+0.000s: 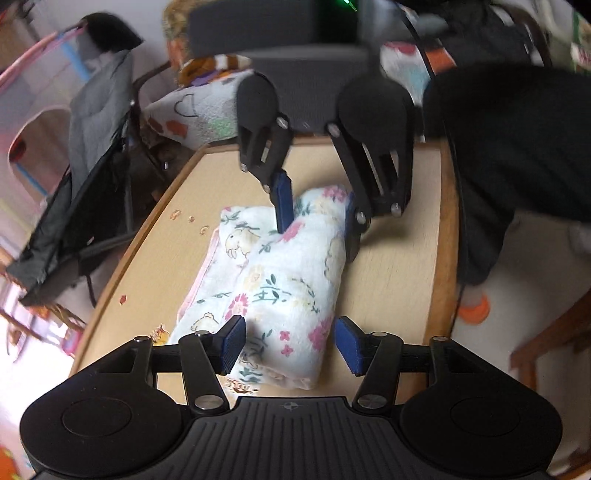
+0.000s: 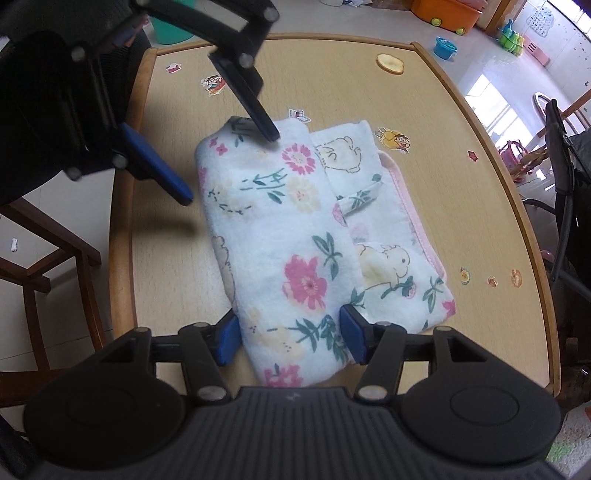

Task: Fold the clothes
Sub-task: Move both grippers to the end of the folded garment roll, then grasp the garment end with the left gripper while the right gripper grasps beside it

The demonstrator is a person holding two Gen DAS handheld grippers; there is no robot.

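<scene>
Between both claws (image 1: 290,341) (image 2: 290,336), jaws parted wide: folded cloth (image 2: 295,236), unpinched.
Could snag on lifting, undoing fold.

Wooden table (image 2: 461,177) w/ stickers (image 2: 397,140); orange toy bin (image 2: 447,13) on floor.

Both grippers over the folded cloth, one at each end.

The floral cloth (image 1: 284,280) lies folded on the bench (image 1: 391,266), a thick roll on top of a flatter layer. Left gripper (image 1: 290,345) straddles the near end, blue fingers (image 1: 232,341) apart either side of the roll, not pinching. Right gripper (image 1: 317,210) comes down at the far end, one finger on top of the cloth, the other against its side. Stickers (image 1: 192,218) dot the bench.
</scene>
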